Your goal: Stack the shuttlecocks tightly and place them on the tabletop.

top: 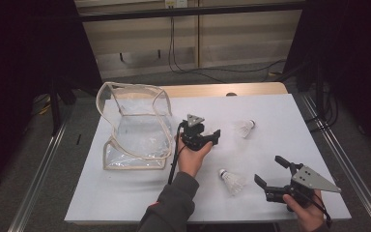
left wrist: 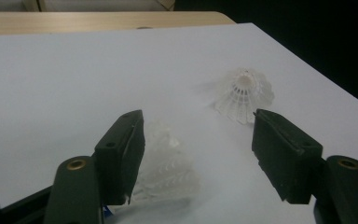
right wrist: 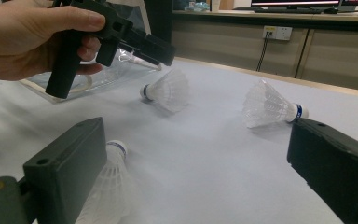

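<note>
High view: both grippers, left gripper (top: 207,137) and right gripper (top: 272,172), spread their fingers, released, over the smooth white surface (top: 125,193) beside lacy shuttlecocks (top: 233,181).

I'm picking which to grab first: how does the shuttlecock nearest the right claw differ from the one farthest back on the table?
The near shuttlecock lies just beside the open right claw; the far shuttlecock lies well away from it. The near shuttlecock's cork points back and left, the far shuttlecock's back and right. Both are white, lie on their sides on the white table, and neither is gripped.
</note>
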`<state>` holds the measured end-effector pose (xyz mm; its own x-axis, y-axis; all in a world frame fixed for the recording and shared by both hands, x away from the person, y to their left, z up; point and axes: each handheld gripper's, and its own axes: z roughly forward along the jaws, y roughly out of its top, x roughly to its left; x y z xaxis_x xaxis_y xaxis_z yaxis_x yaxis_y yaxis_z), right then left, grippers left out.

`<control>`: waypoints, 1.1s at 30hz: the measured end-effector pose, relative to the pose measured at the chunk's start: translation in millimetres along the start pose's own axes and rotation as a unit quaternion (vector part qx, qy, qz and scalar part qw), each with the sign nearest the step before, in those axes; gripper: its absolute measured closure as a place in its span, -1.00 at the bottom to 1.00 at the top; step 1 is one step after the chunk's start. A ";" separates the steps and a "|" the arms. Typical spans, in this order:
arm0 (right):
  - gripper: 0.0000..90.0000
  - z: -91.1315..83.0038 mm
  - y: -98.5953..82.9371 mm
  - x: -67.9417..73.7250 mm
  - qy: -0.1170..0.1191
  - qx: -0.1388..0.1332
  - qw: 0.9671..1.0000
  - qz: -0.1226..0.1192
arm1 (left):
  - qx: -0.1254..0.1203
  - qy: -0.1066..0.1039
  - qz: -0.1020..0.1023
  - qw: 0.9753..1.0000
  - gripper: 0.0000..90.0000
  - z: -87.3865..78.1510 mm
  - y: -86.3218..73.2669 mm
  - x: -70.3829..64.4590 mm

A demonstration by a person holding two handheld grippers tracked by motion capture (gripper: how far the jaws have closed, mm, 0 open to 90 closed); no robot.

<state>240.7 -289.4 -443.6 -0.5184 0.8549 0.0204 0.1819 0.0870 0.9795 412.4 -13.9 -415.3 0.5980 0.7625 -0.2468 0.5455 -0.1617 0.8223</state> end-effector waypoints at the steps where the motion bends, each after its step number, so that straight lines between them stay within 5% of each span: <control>1: -0.91 0.1 0.0 0.2 0.000 0.000 1.000 0.001 | 0.001 -0.002 -0.002 1.000 -0.36 -0.3 -0.4 -1.1; 21: -0.91 1.1 -0.8 0.4 -0.006 0.006 1.000 -0.003 | 0.005 -0.032 0.005 0.999 -0.80 -16.4 -10.4 -6.0; 33: -0.91 2.7 -0.6 1.8 -0.006 0.010 1.000 -0.008 | 0.008 -0.058 0.012 0.998 -0.83 -27.3 -16.8 -11.7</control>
<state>241.9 -286.5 -444.6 -0.5119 0.8590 0.0027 0.1897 0.1100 0.9757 380.2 -3.0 -412.2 0.6745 0.6804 -0.2868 0.5398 -0.1894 0.8202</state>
